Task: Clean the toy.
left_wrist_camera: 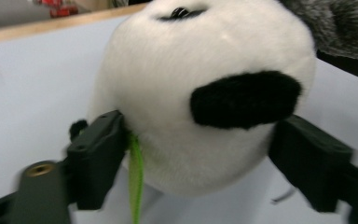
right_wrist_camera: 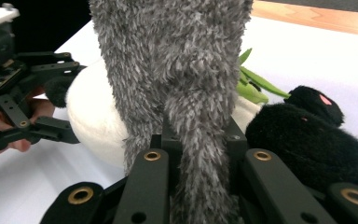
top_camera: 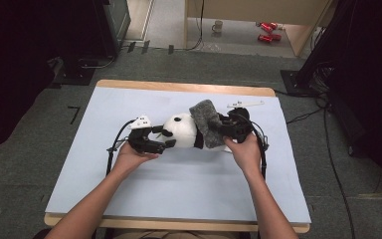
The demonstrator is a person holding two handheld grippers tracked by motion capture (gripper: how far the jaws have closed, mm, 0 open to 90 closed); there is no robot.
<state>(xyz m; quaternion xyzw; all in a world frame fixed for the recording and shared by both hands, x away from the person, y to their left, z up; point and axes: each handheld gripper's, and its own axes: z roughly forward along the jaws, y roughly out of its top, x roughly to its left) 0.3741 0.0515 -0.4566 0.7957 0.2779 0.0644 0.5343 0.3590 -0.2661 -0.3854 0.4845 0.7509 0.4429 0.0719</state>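
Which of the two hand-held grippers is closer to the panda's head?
Left. The left hand-held gripper has its open jaws on either side of the panda's head. The right hand-held gripper is at the toy's other end, shut on the grey cloth draped over the body.

Panda plush [top_camera: 181, 130]: white body, black ear and limbs, black eye patch; pink patch on one black paw; green leaf strip at its side. Scarf [top_camera: 205, 121]: fuzzy mottled grey. Left gripper [top_camera: 159, 137]: black, white top plate. Right gripper [top_camera: 227, 130]: black fingers [right_wrist_camera: 150, 177], brass-coloured rivets. Surface [top_camera: 179, 184]: pale blue-grey sheet, light wood edge. Floor [top_camera: 20, 149]: dark grey carpet. Red items [top_camera: 267, 31] and white mug [top_camera: 218, 26] far back.
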